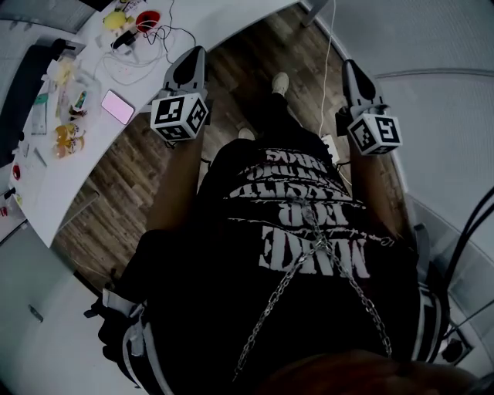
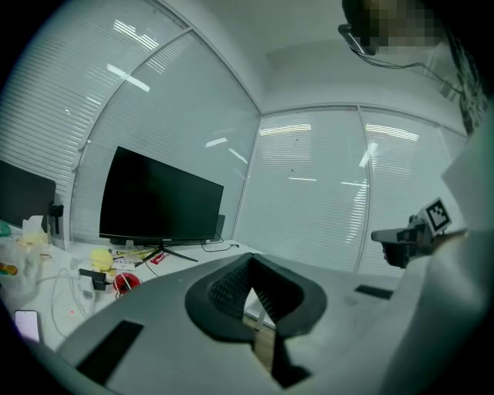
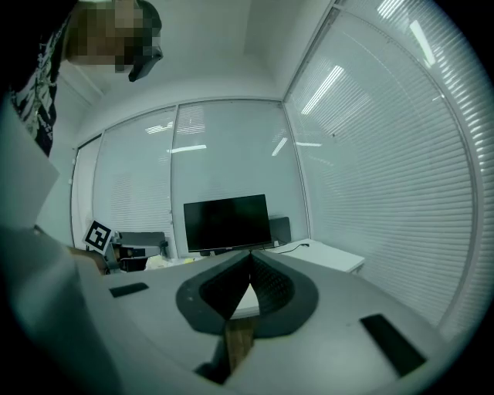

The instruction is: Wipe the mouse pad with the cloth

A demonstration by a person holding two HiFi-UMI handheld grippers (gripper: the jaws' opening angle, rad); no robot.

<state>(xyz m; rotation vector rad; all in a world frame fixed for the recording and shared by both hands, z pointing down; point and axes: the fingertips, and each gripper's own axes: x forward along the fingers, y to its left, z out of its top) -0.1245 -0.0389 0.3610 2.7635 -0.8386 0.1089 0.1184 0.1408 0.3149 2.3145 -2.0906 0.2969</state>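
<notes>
Both grippers are held out level over the wooden floor (image 1: 255,54), away from the desk. In the head view my left gripper (image 1: 194,51) is near the desk's curved edge and my right gripper (image 1: 347,65) is farther right. The jaws meet at the tips in the left gripper view (image 2: 251,261) and in the right gripper view (image 3: 250,254), with nothing between them. A dark flat mat (image 1: 21,89), perhaps the mouse pad, lies at the desk's far left. I cannot make out a cloth.
The white curved desk (image 1: 69,177) holds a pink phone (image 1: 117,106), cables, yellow items and a red object (image 1: 147,18). A black monitor (image 2: 158,199) stands on it. Frosted glass walls surround the room. The person's black printed shirt fills the lower head view.
</notes>
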